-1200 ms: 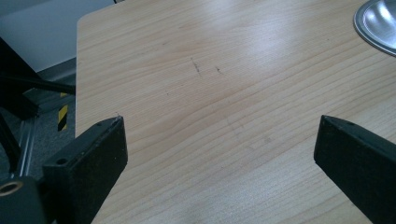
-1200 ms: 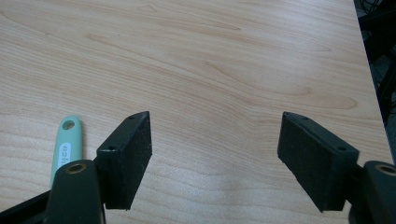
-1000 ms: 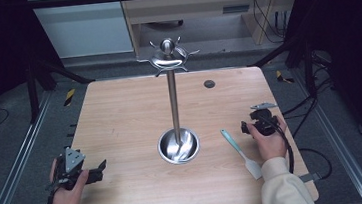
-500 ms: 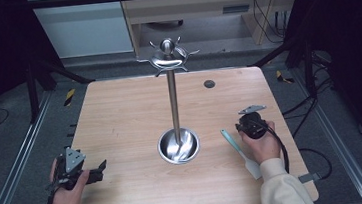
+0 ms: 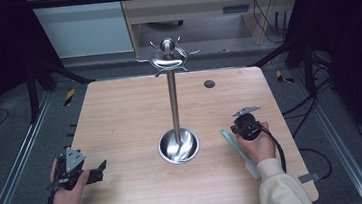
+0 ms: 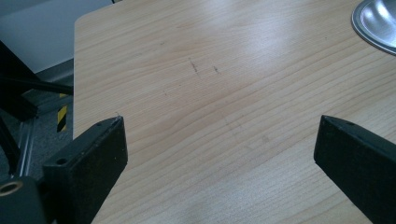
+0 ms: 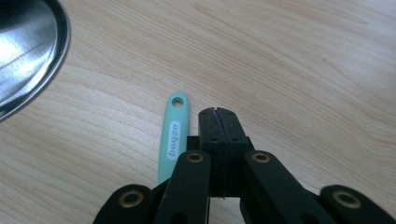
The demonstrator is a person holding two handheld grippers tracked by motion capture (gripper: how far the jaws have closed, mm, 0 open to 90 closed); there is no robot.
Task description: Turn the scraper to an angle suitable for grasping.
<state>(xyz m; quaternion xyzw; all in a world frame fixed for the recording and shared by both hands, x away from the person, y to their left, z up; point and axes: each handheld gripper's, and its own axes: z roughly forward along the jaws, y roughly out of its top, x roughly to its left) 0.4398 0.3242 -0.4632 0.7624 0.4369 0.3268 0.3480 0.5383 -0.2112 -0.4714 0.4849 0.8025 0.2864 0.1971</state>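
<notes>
Right hand-held gripper [image 7: 218, 113]: jaws have just been closing, now clenched on nothing. Spatula [image 7: 172, 135] lies just beside it, near the worktop's right edge. Left hand-held gripper [image 6: 219, 154] released, idle. Pickup step; you likely must reopen and straddle the handle.

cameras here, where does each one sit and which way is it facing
High view: above the person's side, looking forward and down on the table; both hands show, with left gripper and right gripper.
Left gripper view: rides the left gripper, looking along open jaws over bare wood.
Right gripper view: rides the right gripper, jaws shut beside the mint handle.
Shared: the steel base of the stand appears in all three.
</notes>
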